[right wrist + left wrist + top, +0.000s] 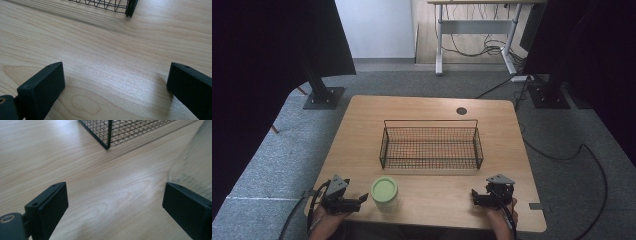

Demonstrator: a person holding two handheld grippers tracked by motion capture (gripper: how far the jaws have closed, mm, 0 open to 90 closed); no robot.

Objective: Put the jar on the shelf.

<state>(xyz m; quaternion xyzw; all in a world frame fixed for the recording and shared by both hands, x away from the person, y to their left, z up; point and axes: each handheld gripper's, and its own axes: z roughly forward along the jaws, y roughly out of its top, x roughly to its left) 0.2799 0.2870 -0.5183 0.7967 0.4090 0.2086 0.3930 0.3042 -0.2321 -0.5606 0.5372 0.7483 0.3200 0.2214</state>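
Jar: we see a clear upright jar with a pale green round lid (384, 193) at six o'clock on the light wooden table (362, 125), long axis vertical.
Basket: our black wire mesh basket (431, 143) sits centre, long side left-right, likely the destination.
Left gripper (357, 201): jaws wide, nothing held, at nine o'clock of the jar, seemingly ready to grasp.
Right gripper (474, 196): jaws wide, nothing held, at three o'clock.

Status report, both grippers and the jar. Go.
Left gripper open, empty, beside the green-lidded jar. Right gripper open, empty, on bare table. Wire basket empty, behind the jar. Nothing between them.
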